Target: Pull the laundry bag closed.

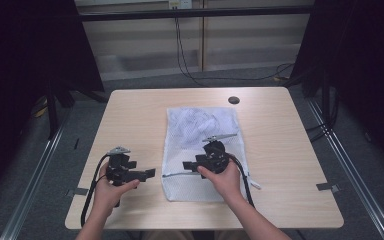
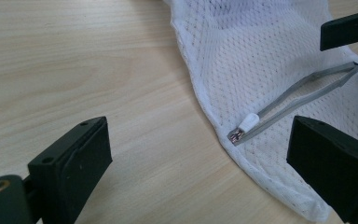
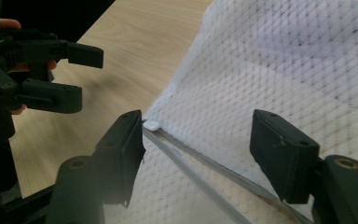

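A white mesh laundry bag (image 1: 202, 125) lies flat in the middle of the wooden table (image 1: 130, 115). A grey zipper (image 1: 180, 174) runs across its near end, with a white pull (image 2: 249, 123) at the bag's left edge. My right gripper (image 1: 187, 165) hovers low over that end and points left. Its jaws are open, with the zipper (image 3: 191, 172) passing between them and the pull (image 3: 151, 125) just off one fingertip (image 3: 126, 135). My left gripper (image 1: 150, 173) is held open over bare table left of the bag, pointing at the pull, with nothing between its jaws.
A small black round disc (image 1: 234, 100) sits near the table's far edge. Bare wood surrounds the bag on both sides. Dark curtains flank the table, and cables (image 1: 190, 75) run across the floor behind it.
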Tool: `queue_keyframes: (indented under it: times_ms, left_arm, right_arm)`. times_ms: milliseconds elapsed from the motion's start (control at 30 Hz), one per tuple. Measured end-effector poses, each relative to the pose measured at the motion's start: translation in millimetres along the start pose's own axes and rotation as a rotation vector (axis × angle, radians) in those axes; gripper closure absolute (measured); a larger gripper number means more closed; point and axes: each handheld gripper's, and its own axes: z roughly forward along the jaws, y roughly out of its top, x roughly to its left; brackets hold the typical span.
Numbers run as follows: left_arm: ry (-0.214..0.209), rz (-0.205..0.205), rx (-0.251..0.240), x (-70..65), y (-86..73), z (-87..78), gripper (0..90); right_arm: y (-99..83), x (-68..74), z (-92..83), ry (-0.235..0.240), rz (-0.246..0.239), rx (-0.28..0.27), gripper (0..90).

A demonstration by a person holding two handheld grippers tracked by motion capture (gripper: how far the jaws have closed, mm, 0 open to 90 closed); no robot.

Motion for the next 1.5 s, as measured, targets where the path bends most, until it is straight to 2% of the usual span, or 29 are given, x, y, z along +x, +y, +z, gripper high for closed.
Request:
queue_keyframes:
  times_ms: [400,800,1133,1433,1500]
  left_arm:
    - [-0.018,-0.008,0.007,-0.7,-0.1,2.5,6.7]
    - [-0.035,-0.001,0.027,-3.2,-0.3,4.4,7.2]
    - [-0.038,-0.008,0.026,-2.5,-0.4,3.4,7.5]
    - [-0.047,-0.001,0.03,-2.0,-0.9,4.1,7.6]
    - [-0.05,-0.015,0.026,-1.8,-1.1,3.7,7.8]
  right_arm:
    - [0.2,10.9,19.1,0.052,0.028,0.035,46.5]
    - [1.0,18.1,34.4,0.064,0.042,0.052,51.7]
    - [1.7,22.7,45.2,0.081,0.048,0.087,57.6]
    - [2.2,24.3,53.0,0.094,0.066,0.095,60.1]
    - [1.5,24.5,56.4,0.091,0.07,0.102,62.3]
